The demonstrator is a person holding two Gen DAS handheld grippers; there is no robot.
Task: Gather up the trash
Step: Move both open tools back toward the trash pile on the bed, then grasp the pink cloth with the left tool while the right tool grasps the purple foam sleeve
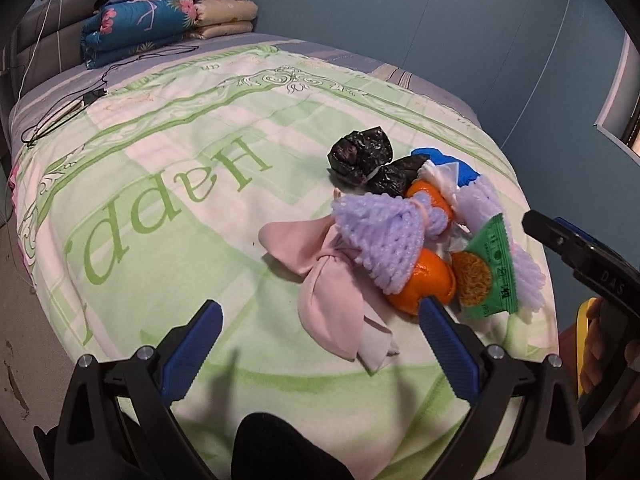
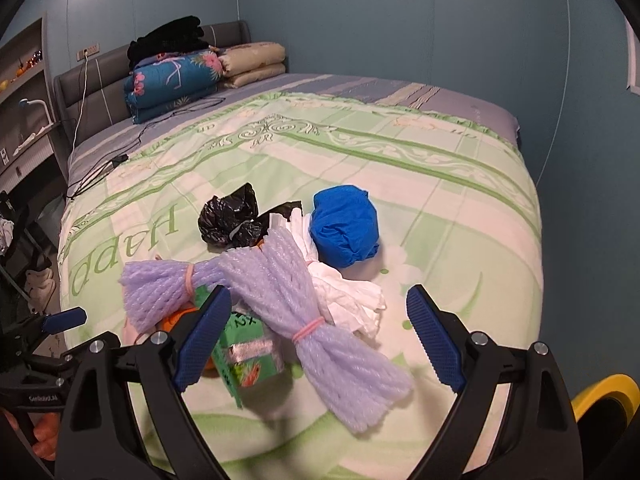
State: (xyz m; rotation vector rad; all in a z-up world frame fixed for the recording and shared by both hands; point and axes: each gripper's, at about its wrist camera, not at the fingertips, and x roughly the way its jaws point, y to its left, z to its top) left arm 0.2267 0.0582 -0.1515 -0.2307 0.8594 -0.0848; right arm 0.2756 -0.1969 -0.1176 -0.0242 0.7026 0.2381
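A heap of trash lies on the green bedspread. It holds a pink knotted cloth, purple foam nets, orange peels, a green snack wrapper, a black plastic bag, white tissue and a blue crumpled bag. My left gripper is open and empty, just short of the pink cloth. My right gripper is open and empty, its jaws on either side of a purple foam net.
Folded quilts are stacked at the headboard, with a black cable trailing over the bed. A yellow-rimmed bin stands at the bed's near right corner. Shelves are at the left in the right wrist view.
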